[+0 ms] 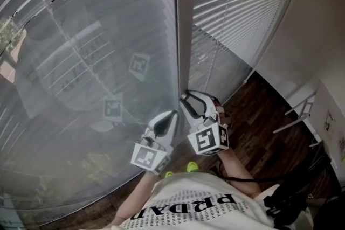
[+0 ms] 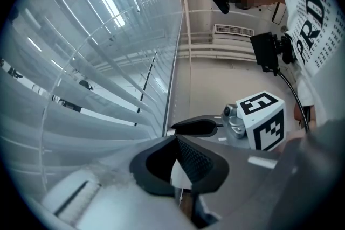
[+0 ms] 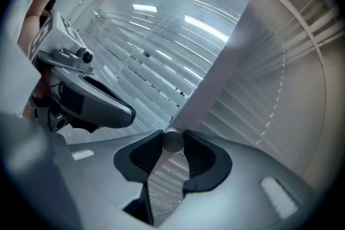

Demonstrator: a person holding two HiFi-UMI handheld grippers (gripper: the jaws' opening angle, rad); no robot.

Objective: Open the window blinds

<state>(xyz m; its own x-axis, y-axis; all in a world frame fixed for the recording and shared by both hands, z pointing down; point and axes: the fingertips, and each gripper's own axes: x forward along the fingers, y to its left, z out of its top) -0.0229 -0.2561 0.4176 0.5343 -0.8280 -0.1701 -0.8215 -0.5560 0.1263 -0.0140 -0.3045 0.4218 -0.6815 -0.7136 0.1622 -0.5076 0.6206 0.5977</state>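
Grey horizontal blinds (image 1: 97, 62) cover a curved window, and a second panel (image 1: 242, 2) hangs right of a pale frame post (image 1: 184, 24). My right gripper (image 1: 186, 98) is at the foot of that post. In the right gripper view its pads (image 3: 202, 156) are shut on the round grey end of a wand (image 3: 172, 140). My left gripper (image 1: 171, 115) sits just left of it, close to the slats. In the left gripper view its jaw tips (image 2: 176, 143) touch. A small white piece (image 2: 178, 172) shows below them; I cannot tell what it is.
Dark wooden floor (image 1: 264, 121) lies right of the window below a white wall (image 1: 318, 19). A white metal frame (image 1: 302, 110) leans by the wall. A black cable (image 1: 253, 179) runs from the right gripper. My printed white shirt (image 1: 194, 207) fills the bottom edge.
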